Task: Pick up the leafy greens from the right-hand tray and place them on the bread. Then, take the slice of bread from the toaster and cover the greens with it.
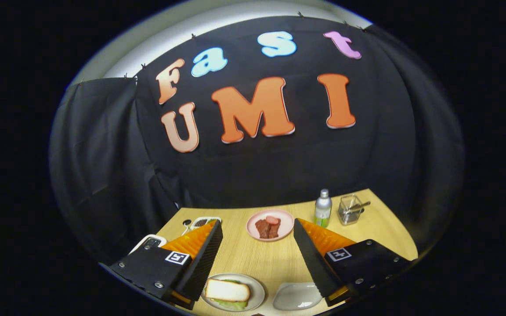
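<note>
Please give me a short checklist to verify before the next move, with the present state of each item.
1. Tongs open, holding nothing: ok.
2. Bread covers the greens on the plate: ok.
3. Tray beside the plate has no greens left: ok.
4. Toaster has no slice left: cannot tell, a finger hides most of it.
5. Bottle upright, beyond the fingers: ok.

Pink plate (pixel 270 224), silver bottle (pixel 323 207), pale wood-grain table (pixel 253 256), green leafy greens (pixel 230 303).
</note>
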A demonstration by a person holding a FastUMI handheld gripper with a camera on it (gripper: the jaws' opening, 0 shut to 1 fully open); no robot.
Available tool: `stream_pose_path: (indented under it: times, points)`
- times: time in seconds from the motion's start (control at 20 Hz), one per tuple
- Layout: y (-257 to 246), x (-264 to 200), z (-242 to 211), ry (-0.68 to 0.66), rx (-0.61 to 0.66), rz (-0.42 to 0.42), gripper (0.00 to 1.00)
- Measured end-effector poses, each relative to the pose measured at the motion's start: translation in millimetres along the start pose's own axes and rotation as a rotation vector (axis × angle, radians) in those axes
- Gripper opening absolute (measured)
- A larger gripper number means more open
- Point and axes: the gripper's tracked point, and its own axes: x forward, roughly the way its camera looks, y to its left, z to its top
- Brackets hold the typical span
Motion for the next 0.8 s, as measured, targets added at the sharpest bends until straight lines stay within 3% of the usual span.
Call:
stream_pose_path:
  times: [0.8]
  points:
    - [9, -52, 111, -0.343, -0.267, -0.105, 0.99]
